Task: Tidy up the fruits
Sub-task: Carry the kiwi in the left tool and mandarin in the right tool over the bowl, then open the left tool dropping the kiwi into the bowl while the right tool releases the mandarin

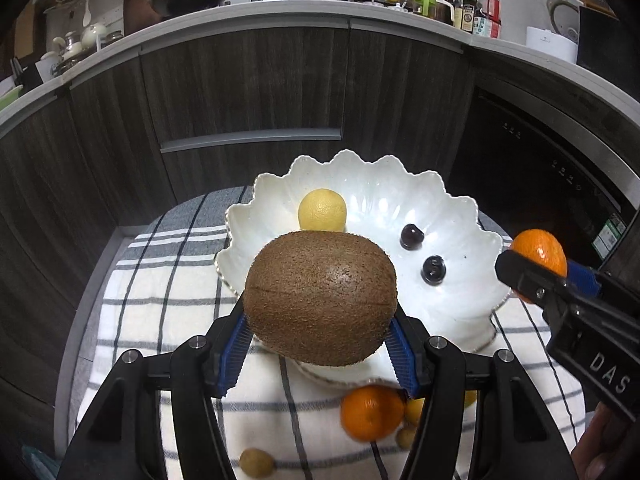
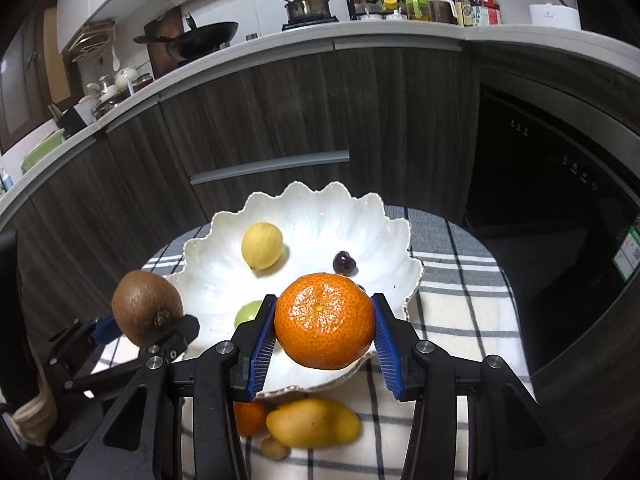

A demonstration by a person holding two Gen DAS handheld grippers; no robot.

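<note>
Left wrist view: left gripper (image 1: 320, 336) clenched on kiwi (image 1: 320, 298) across its middle, held over near rim of scalloped white bowl (image 1: 460, 216). Kiwi looks firm but bruisable, fuzzy skin grips well. Lemon (image 1: 322, 209) and two cherries (image 1: 412, 237) in the bowl; open floor between them. Loose mandarin (image 1: 372, 412) on checked cloth (image 1: 160, 300), near side.

Right wrist view: right gripper (image 2: 325, 338) grasping tangerine (image 2: 325, 320) at its sides, over near rim. Soft, light, thin peel; squeeze gently. Green grape (image 2: 249, 312) at left; mango (image 2: 313, 422) on the cloth. Bowl edge likely chips; drop centre-right.
</note>
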